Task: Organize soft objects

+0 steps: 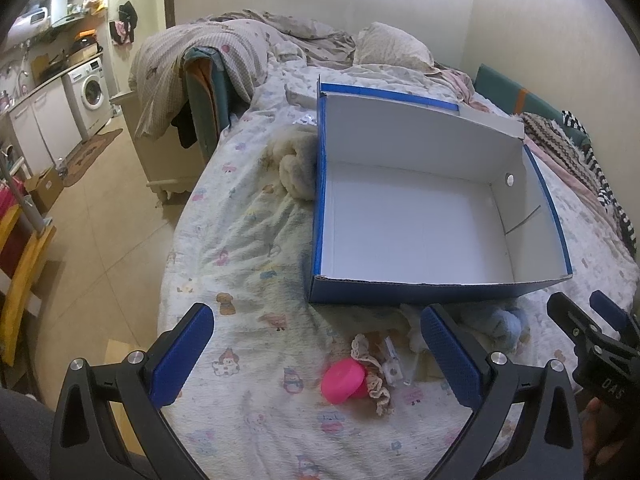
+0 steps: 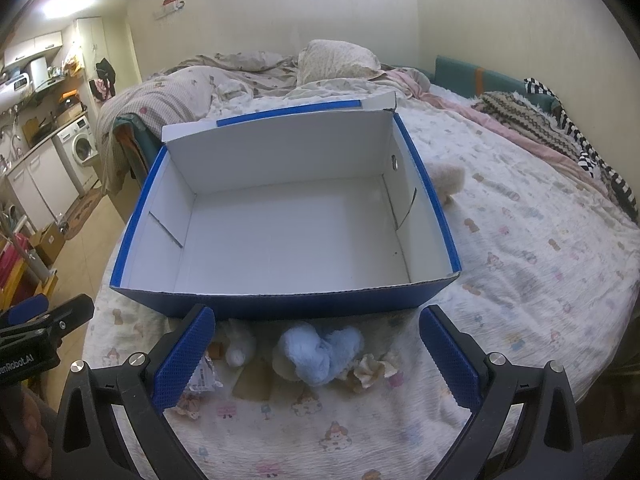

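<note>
Just ahead of both grippers, a blue box with a white inside sits open on the bed, its floor bare. Both tools hover low over the printed sheet at the near edge of the mattress. The left gripper has its jaws wide apart with nothing between them; beneath the gap lie a pink cup and a beige lace scrap touching it, with small white bits just beside. The right gripper is likewise spread wide and holds nothing. Between its fingers, close against the box's front wall, sit a light blue plush, a small white plush to its left, and a cream frilly piece to its right; a flat brown card lies on the sheet near them. A cream fluffy toy rests against the box's left wall in the left wrist view, and another beige fluffy toy lies just beside the right wall in the right wrist view. Pillows and rumpled blankets pile up at the far end of the bed. A washer stands across the floor to the left.
</note>
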Tool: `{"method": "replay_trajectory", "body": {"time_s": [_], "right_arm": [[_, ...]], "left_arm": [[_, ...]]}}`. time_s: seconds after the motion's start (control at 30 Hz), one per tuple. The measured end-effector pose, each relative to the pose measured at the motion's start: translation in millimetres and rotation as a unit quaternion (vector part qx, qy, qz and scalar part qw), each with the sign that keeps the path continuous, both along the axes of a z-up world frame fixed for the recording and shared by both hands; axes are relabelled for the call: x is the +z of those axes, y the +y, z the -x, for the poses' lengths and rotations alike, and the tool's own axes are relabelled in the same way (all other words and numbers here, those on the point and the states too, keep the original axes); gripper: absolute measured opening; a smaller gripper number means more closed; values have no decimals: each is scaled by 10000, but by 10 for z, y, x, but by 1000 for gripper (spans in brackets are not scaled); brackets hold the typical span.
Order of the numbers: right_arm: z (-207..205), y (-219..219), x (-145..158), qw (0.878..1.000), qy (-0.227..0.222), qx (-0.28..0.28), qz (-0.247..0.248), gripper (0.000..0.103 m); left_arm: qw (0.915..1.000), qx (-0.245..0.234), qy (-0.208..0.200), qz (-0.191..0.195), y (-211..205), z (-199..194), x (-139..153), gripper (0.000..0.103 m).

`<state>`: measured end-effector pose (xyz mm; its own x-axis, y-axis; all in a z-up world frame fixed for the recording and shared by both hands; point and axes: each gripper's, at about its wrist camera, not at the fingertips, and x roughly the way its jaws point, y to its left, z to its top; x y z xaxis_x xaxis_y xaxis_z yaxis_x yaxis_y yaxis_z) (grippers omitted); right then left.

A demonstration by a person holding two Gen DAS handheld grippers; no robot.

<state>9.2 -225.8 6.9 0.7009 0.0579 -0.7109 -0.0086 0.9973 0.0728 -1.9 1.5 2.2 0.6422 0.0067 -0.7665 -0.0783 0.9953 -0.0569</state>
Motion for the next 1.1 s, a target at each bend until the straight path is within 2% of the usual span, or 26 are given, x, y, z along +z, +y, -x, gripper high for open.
{"method": "replay_trajectory", "body": {"time_s": [0.77, 0.93, 1.1], "right_arm": [[5, -21, -26, 9999, 57, -17, -90, 103], [-35, -80, -31, 9991, 201, -31, -366, 103], [-136, -83, -144, 9940, 659, -19, -876, 103]], "left_arm": [[9999, 110, -12, 65, 67, -1, 24, 103], [9988, 475, 73, 52, 265, -15, 28, 103], [9966, 738, 310, 169, 502, -26, -47, 103]]}}
